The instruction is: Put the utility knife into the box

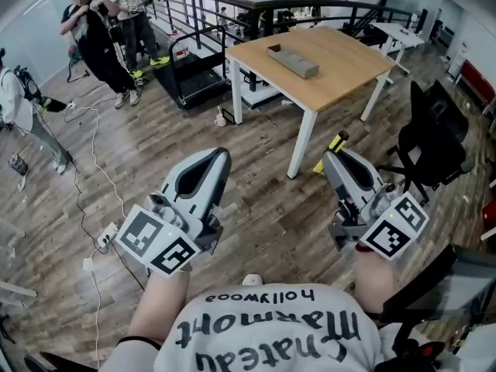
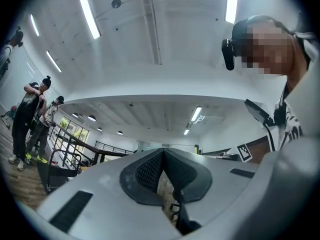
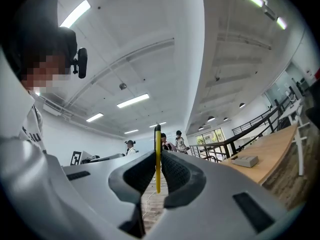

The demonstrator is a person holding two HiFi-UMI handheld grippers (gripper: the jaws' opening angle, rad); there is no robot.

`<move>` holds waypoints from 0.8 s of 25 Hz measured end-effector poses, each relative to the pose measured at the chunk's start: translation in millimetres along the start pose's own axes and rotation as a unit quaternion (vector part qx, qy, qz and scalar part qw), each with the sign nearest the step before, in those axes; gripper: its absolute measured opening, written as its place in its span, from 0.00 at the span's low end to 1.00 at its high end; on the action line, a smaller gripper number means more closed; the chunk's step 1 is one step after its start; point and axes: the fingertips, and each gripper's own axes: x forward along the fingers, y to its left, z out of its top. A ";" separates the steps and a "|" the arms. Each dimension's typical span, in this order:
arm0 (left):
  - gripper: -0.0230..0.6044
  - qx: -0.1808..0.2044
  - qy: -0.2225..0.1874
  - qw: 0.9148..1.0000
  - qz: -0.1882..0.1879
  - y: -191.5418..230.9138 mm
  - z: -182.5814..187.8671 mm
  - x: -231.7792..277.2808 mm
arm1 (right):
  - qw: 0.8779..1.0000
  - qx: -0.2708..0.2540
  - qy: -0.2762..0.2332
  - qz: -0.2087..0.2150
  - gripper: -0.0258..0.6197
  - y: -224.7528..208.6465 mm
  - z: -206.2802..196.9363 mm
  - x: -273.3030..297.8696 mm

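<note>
Close above the person's white printed shirt, the right gripper has its jaws pinching the slim yellow utility knife, whose long axis runs out past the tips. The long grey box lies well ahead on the wooden tabletop. The left gripper has its jaws pressed together, empty.

one utility knife, one box, one table
</note>
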 end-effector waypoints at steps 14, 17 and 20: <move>0.05 0.007 0.018 1.000 -0.003 76.9 -13.4 40.5 | 1.000 -0.007 0.007 -0.018 0.10 -43.0 -11.4 61.7; 0.05 0.003 0.024 1.000 -0.002 85.0 -22.6 48.0 | 1.000 -0.004 0.015 -0.020 0.10 -53.5 -17.7 65.8; 0.05 0.000 0.029 1.000 -0.003 91.6 -28.6 56.2 | 1.000 -0.002 0.016 -0.021 0.10 -64.6 -20.3 71.6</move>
